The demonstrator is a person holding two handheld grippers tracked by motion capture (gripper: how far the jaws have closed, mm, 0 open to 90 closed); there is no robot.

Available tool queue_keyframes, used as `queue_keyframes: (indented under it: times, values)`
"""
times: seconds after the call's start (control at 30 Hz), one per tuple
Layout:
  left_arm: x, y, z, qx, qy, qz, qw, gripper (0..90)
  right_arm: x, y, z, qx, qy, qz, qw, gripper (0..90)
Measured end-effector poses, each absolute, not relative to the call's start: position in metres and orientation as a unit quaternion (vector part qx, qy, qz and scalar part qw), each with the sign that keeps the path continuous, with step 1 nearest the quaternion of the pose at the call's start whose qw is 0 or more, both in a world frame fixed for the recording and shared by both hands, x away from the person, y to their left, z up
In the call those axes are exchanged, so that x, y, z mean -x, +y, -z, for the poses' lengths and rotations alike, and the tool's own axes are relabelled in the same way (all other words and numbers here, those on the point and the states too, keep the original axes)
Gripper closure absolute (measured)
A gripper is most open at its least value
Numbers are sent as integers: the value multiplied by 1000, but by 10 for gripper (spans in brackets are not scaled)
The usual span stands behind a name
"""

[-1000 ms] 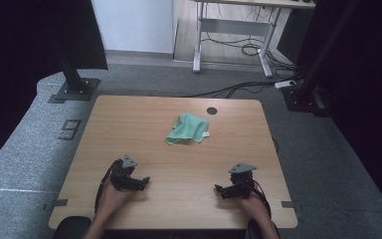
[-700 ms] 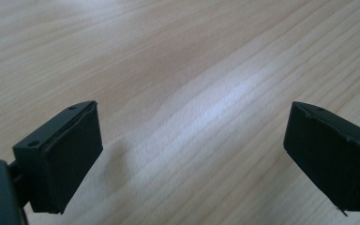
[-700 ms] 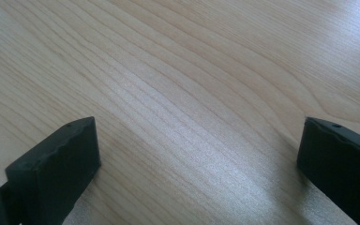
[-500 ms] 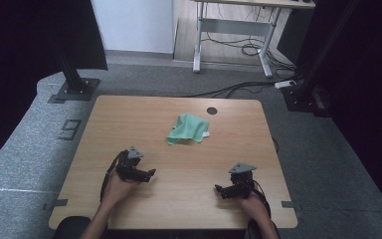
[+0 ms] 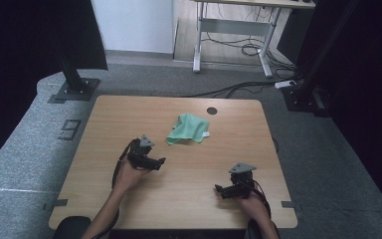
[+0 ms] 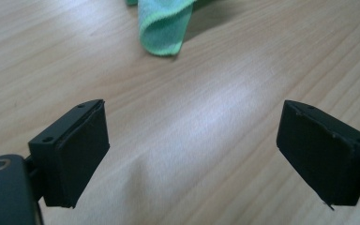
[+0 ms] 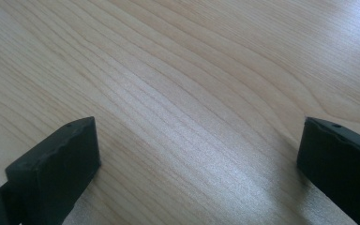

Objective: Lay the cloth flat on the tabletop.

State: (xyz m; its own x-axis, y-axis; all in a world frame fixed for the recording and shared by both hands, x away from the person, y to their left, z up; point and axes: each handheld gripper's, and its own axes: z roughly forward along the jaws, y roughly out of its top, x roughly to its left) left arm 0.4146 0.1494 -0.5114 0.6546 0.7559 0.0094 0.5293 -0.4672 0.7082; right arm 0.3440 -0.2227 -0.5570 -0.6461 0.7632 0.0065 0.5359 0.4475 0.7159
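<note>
- Green cloth lies crumpled on the wooden table, just on my side of the round cable hole near the far edge.
- My left gripper hangs a short way on the near side of the cloth, tips aimed toward it; in the left gripper view a folded corner of the cloth sits ahead of the jaws, which have just been narrowing a little yet stand wide apart with only bare wood between them.
- My right gripper rests far nearer me than the cloth and well apart from it, jaws spread over bare table, gripping nothing.
- Risk, as I judge it: if I come in too shallow, the pads may push the fold along the smooth wood instead of pinching it.
- Risk, too: closing on a single loose layer could lift one flap and leave the rest dragging, or let it slide free.
</note>
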Motion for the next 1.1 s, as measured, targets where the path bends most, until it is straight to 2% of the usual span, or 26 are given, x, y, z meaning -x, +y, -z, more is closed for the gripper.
queue_keyframes:
  times: [0.33,0.6,0.77,1.1]
  values:
    - [-435,140,509,-839,381,-170,348,162,-344,-223,557,-389,835,-354,161,0]
    - [-452,137,514,-836,385,-167,354,344,-344,-223,557,-389,835,-354,161,0]
    - [-461,134,516,-833,386,-171,358,420,-344,-223,557,-389,835,-354,161,0]
    - [-480,127,519,-823,395,-163,374,514,-344,-223,557,-389,835,-354,160,0]
